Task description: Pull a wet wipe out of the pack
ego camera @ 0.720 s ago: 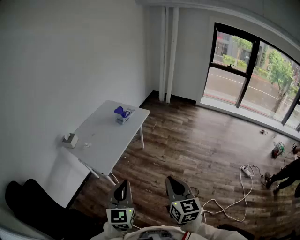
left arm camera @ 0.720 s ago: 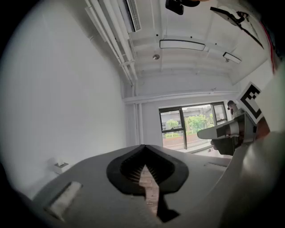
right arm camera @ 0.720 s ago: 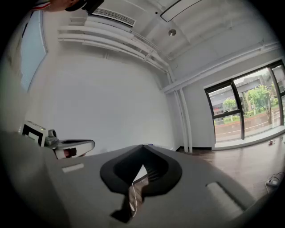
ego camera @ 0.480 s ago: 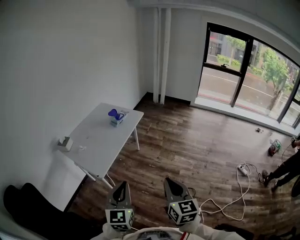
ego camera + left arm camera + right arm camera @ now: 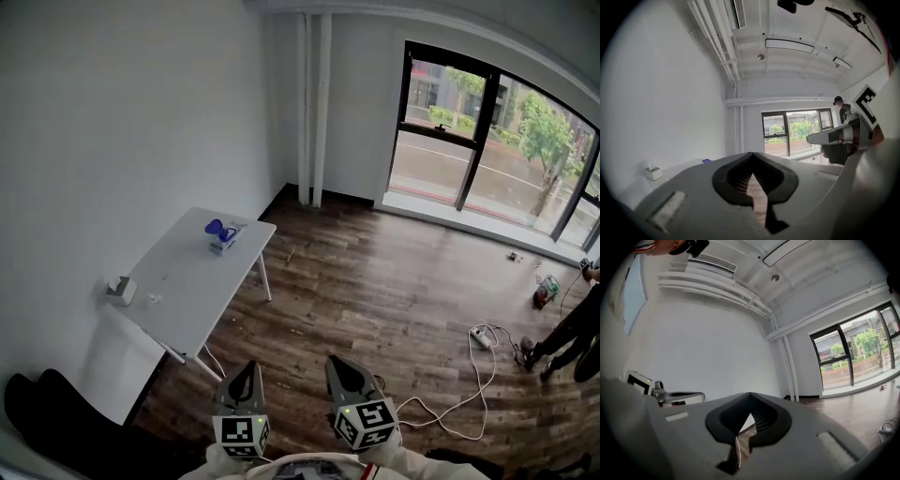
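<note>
1. Head view: over the last moment the bench (image 5: 187, 281) drifted left in the picture, and the window behind it drifted the same way. The left gripper (image 5: 246, 370) and right gripper (image 5: 339, 364) kept their place at the bottom edge, on the floor side of the bench. That reads as the person turning their head rather than reaching. Both pairs of jaws were clenched and held nothing. The pack (image 5: 221, 237), blue on top, sat at the bench's far end, well apart from both grippers, so I judge the pull had not begun and an approach came first. A white box (image 5: 119, 289) stood at the bench's wall edge, toward the near end.

2. Left gripper view: the jaws were pressed together with nothing between them; only floor showed through their notch. The bench lay to their left, with the white box on it and the pack only a blue speck (image 5: 706, 161) beyond.

3. Right gripper view: the jaws were likewise clamped shut and empty. The gripper's body blocked the low foreground, and neither the bench nor the pack showed here.

4. Hard to make out: the pack was too small in every view to tell whether its lid stood open or a wipe poked out. Whether the white box held tissues was also unclear. A person at the head view's right edge, far from the bench, was cut off.
</note>
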